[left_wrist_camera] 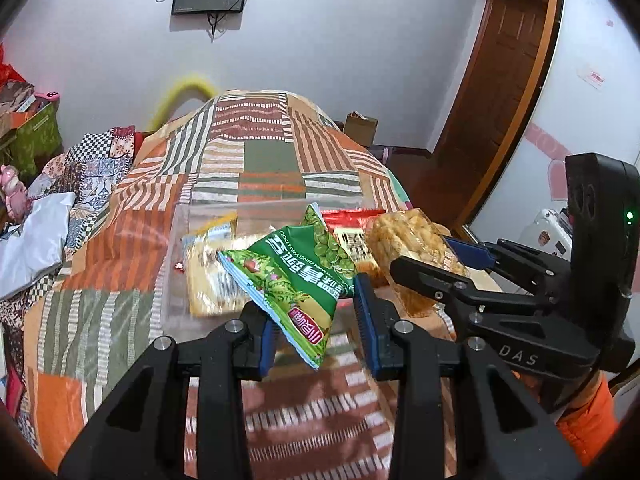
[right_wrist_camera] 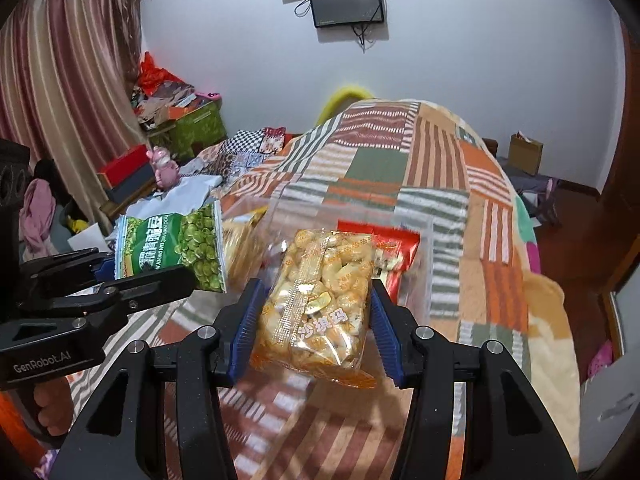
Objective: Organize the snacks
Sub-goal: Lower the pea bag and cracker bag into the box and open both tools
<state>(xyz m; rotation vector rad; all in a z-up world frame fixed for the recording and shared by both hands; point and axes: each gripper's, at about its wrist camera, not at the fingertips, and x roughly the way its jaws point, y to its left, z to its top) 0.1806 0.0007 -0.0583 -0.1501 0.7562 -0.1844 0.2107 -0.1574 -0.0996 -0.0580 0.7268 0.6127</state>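
Gripping green pea packet (left_wrist_camera: 298,280) by its lower corner, left claw (left_wrist_camera: 316,340) half closed, packet raised over bed (left_wrist_camera: 100,280); right claw (right_wrist_camera: 314,320) clamped on clear pastry pack (right_wrist_camera: 320,300) across its width, just beside; clear box (left_wrist_camera: 176,240) on patchwork blanket beyond both, holding yellow wafer pack (left_wrist_camera: 208,264), red packet (right_wrist_camera: 392,248)

Ahead of both grippers: clear plastic box (right_wrist_camera: 430,248) on the patchwork blanket (left_wrist_camera: 260,152), already crowded with a red packet (right_wrist_camera: 396,240) and a yellow packet (left_wrist_camera: 208,264); bare blanket lay beyond.
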